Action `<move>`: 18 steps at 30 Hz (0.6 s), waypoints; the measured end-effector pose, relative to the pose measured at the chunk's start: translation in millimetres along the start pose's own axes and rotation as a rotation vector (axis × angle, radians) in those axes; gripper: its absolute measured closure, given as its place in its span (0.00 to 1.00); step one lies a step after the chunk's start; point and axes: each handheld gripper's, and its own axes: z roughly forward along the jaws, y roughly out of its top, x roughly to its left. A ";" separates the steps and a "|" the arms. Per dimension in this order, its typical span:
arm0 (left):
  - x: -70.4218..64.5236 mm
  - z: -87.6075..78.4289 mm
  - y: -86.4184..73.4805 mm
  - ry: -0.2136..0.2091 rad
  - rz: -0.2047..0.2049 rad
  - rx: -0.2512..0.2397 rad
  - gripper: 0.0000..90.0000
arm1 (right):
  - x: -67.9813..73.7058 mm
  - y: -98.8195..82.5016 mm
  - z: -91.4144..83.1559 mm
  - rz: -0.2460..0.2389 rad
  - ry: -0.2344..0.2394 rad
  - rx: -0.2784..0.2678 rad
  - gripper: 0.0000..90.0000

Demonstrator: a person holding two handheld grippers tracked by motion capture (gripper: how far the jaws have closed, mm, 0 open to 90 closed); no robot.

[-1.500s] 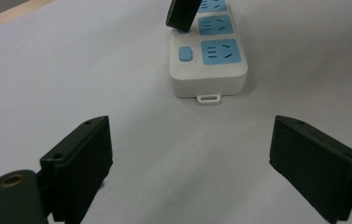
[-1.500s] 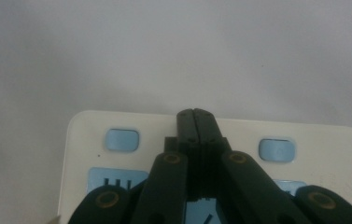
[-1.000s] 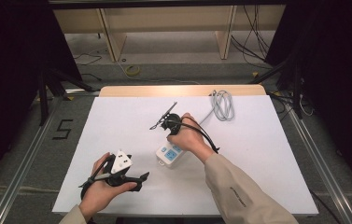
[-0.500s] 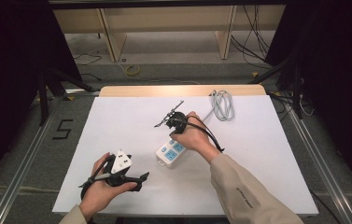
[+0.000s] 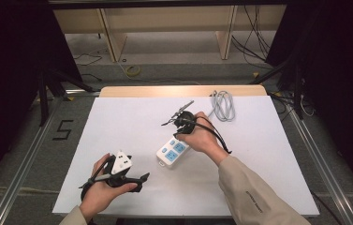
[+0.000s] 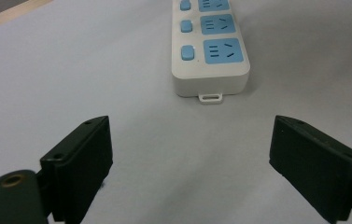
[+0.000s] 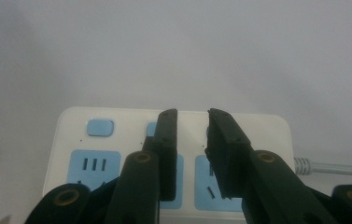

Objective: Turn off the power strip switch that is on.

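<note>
In the middle of the desk (image 5: 268, 154) lies the power strip (image 5: 173, 151); the right gripper (image 7: 191, 122) hovers over it, jaws just opening a little, empty, perhaps after pressing a switch. Near left, the left gripper (image 6: 190, 154) waits, jaws wide, empty.

A white power strip (image 5: 173, 151) lies flat on the desk, face up, with pale blue socket faces and small blue switch buttons beside them. In the high view it runs on a slant, its free end pointing toward the left tongs (image 5: 142, 180) and its far end tucked under the right hand. In the left gripper view the power strip (image 6: 211, 44) lies ahead of the open left tongs (image 6: 192, 163), well apart from them, a small hanging tab at its near end. In the right gripper view the power strip (image 7: 117, 135) sits right under the right tongs (image 7: 193, 114), whose slightly parted tips hover over its face. Its grey cord (image 7: 332, 168) leaves one end; the coiled cable (image 5: 223, 105) lies beyond the right tongs.
</note>
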 end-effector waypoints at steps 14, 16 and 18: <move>0.1 0.4 -0.3 0.003 -0.005 0.000 0.14 | -11.9 -19.6 -17.8 0.027 -0.011 -0.076 0.69; 0.2 0.4 -0.4 0.003 -0.005 0.000 0.14 | -12.6 -21.8 -20.2 0.026 -0.014 -0.086 0.68; 0.2 0.3 -0.4 0.004 -0.005 0.000 0.14 | -12.9 -22.9 -21.5 0.024 -0.014 -0.091 0.67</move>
